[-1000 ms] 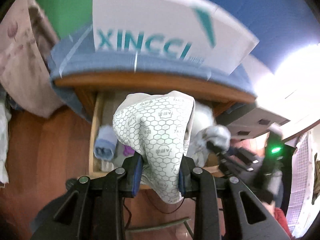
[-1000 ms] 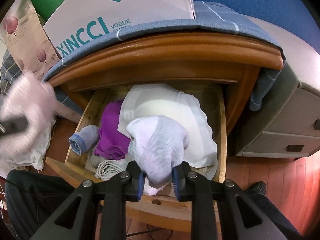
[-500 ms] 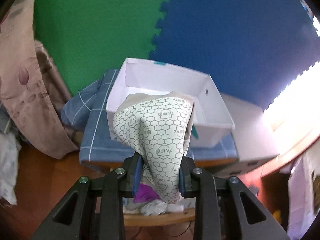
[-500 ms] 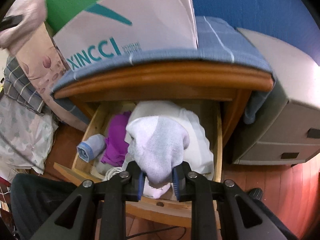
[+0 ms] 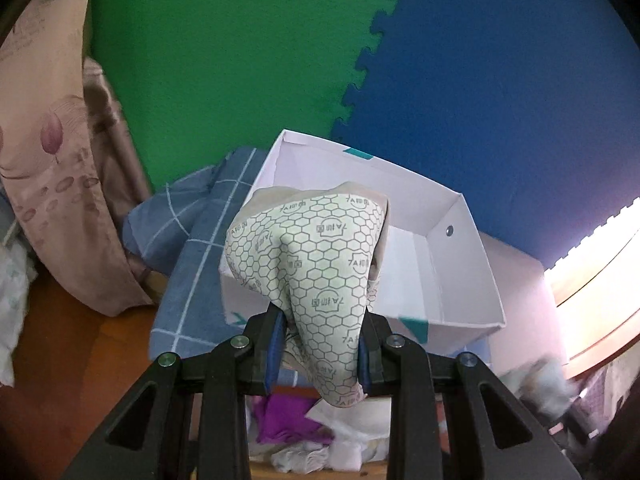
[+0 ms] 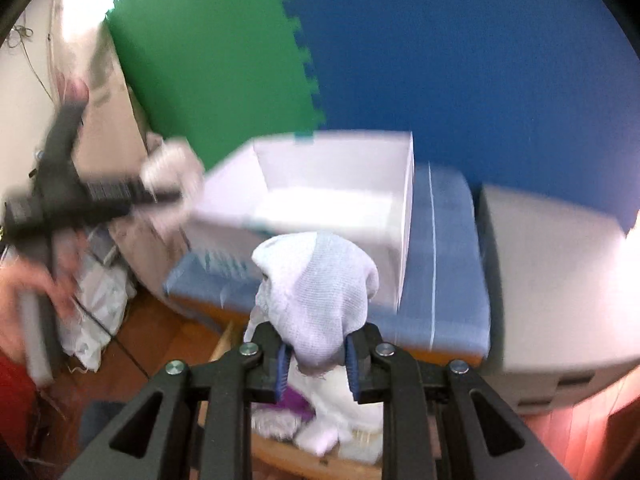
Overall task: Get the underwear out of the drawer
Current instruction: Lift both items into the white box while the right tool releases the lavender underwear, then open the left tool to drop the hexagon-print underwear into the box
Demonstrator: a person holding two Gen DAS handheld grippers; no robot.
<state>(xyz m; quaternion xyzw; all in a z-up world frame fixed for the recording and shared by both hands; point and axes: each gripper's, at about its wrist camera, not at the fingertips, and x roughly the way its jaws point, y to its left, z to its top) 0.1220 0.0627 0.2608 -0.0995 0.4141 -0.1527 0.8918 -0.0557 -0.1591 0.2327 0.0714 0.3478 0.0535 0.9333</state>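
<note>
Both grippers have come up from the drawer since a second ago, and the views that looked into the open drawer now look over the white box. Up front, the left gripper (image 5: 320, 354) is clamped narrow on the hexagon-print underwear (image 5: 308, 276), its blue pads pressing the cloth from both sides while the bundle bulges above the fingers and a tail hangs below them, held in the air in front of the white box (image 5: 460, 256). Over on the other side, the right gripper (image 6: 316, 360) is pinched tight on a pale knit underwear piece (image 6: 320, 292), which puffs up above the jaws, also lifted clear of the drawer. Below each gripper the drawer's contents peek through: a purple garment (image 5: 288, 420) and crumpled white cloth (image 5: 344, 452) still lying inside. That white box sits open-topped on a blue checked cloth (image 5: 192, 280) draped over the wooden cabinet. Behind it, green foam mat (image 5: 224, 60) meets blue foam mat (image 5: 500, 80) along a jigsaw seam. A pinkish curtain (image 5: 52, 160) hangs at left, and a grey cabinet (image 6: 552, 280) stands right of the blue cloth. The right view is blurred with motion.
</note>
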